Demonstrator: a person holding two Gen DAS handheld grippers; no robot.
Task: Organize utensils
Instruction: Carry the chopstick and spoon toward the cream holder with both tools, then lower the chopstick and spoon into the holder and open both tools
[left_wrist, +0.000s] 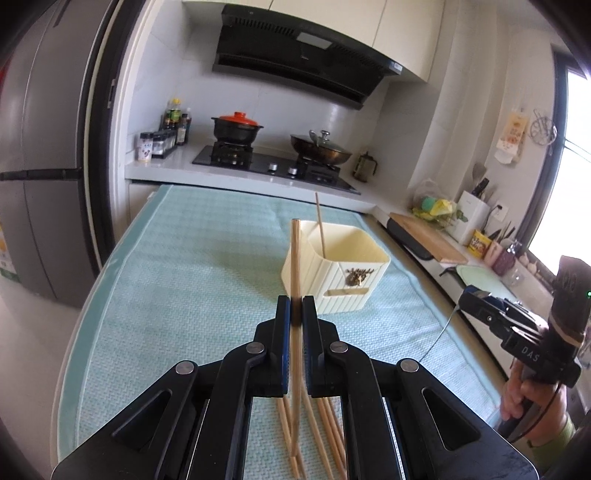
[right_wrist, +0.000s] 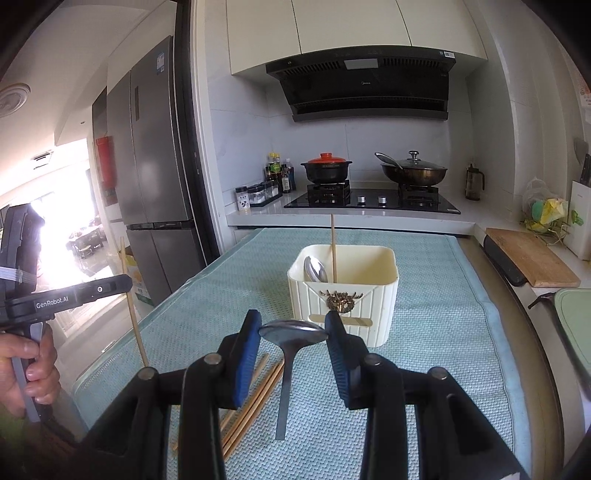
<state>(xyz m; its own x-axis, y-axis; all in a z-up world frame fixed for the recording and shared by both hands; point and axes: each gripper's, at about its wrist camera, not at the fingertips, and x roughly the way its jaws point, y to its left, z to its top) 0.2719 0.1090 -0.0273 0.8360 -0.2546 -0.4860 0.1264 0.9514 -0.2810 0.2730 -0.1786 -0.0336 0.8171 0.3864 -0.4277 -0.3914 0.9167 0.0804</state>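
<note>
Left gripper (left_wrist: 294, 314) clenched on one chopstick (left_wrist: 294, 258), right gripper (right_wrist: 293, 332) grasping spoon (right_wrist: 293, 332) bowl edgewise short of cream holder (right_wrist: 343, 295); spoon may pivot and slip.

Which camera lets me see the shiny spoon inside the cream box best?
The right wrist view: it looks over the front rim of the cream box, so the spoon shows in the left compartment beside the upright chopstick. In the left wrist view the wall hides it; only the chopstick shows.

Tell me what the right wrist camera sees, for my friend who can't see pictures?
The right gripper holds a metal spoon by its bowl, above a teal mat. Ahead stands a cream holder with one chopstick and another spoon inside.
</note>
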